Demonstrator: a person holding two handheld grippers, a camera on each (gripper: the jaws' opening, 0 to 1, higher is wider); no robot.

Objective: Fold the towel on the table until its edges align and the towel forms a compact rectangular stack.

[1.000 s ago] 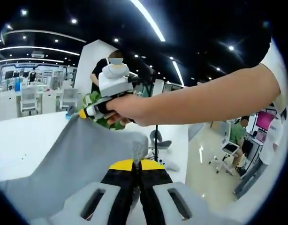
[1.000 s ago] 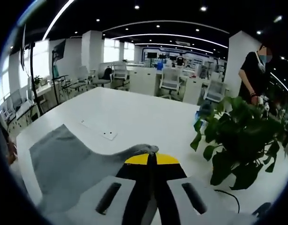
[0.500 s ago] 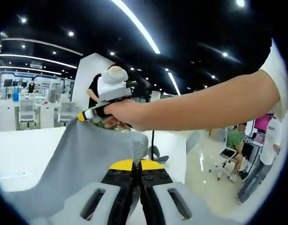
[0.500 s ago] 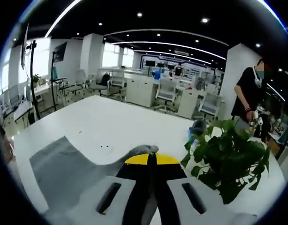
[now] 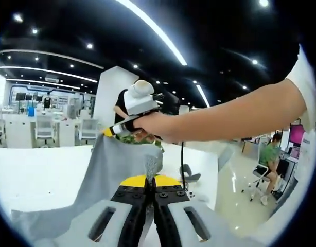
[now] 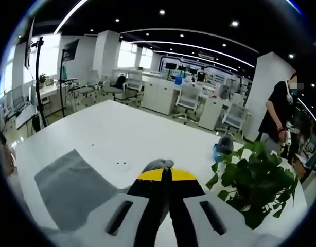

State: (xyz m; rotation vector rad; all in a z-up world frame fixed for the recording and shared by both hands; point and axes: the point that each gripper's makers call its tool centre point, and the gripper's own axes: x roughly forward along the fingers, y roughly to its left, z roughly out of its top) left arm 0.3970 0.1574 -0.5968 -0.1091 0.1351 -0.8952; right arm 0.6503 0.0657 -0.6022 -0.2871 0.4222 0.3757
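**Towel lifted by two corners, far end trailing on the table**

Nearest in the left gripper view, the left gripper [image 5: 149, 181] has its jaws pressed together on a pinch of the grey towel [image 5: 104, 180]. The cloth runs up and away from it to the right gripper [image 5: 112, 131], held in a hand [image 5: 150, 125] further off, also clamped on the towel's edge. So both tongs hold one raised edge, stretched between them.

In the right gripper view, the right gripper [image 6: 165, 175] is closed on a fold of cloth, and the towel [image 6: 70, 185] slopes down to the left, its far part flat on the white table [image 6: 122, 134]. Bare tabletop lies beyond. A potted plant [image 6: 250, 185] stands close on the right, the one thing to avoid.
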